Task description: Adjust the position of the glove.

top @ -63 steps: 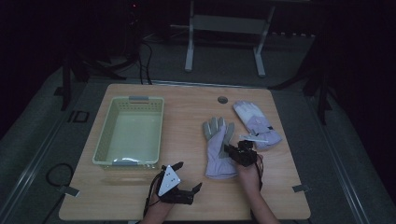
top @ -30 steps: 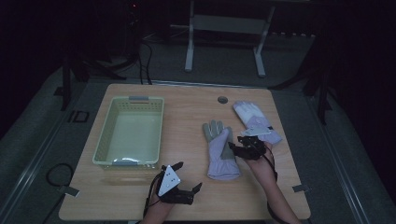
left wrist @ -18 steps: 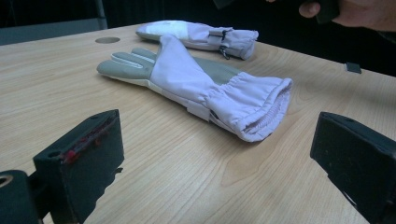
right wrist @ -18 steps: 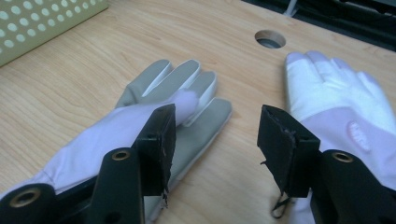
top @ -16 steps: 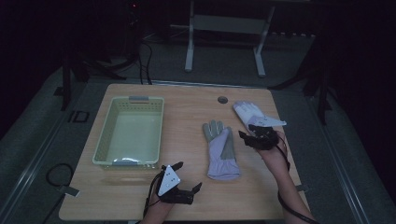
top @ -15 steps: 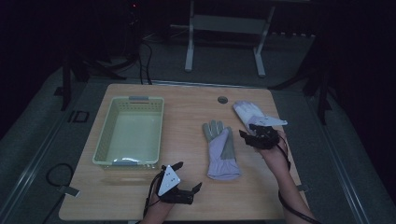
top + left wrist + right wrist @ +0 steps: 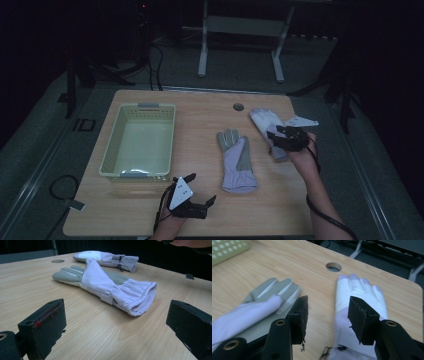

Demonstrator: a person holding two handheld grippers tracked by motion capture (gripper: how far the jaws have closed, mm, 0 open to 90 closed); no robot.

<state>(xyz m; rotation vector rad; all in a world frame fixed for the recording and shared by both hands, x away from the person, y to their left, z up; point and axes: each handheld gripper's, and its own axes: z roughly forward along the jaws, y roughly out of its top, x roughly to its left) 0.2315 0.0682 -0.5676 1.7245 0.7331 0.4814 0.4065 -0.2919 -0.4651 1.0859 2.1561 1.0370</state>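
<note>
Right gripper [image 7: 274, 141]: your right forearm comes in from the table's near edge by the right corner and angles up to the far glove [image 7: 267, 126], which lies near the right edge, fingers toward the far edge. The gripper hovers over that glove's cuff end. In the right gripper view [image 7: 326, 312] the jaws stand partly apart, having just closed a little, with bare wood and the glove's [image 7: 359, 293] inner edge between them; no pad presses on anything.

Left gripper [image 7: 201, 189]: your left hand rests low at the near edge, near the middle, jaws pointing right toward the near glove [image 7: 238, 160]. The left gripper view [image 7: 115, 340] shows the jaws wide apart with nothing between them and that glove's [image 7: 105, 285] open cuff just ahead.

Change: two seconds ago your right gripper sat at the near glove's right side; it has since crossed to the far glove. The near glove now lies flat in the table's [image 7: 200, 120] middle, its thumb side folded over the palm. The left gripper has stayed in place.

Room: the basket [image 7: 139, 141] occupies the left half, close to the left edge, its near rim just beyond your left gripper. A grommet hole [image 7: 238, 107] sits by the far edge. Bare wood lies between the basket and near glove, and along the near edge right of your left gripper.
</note>
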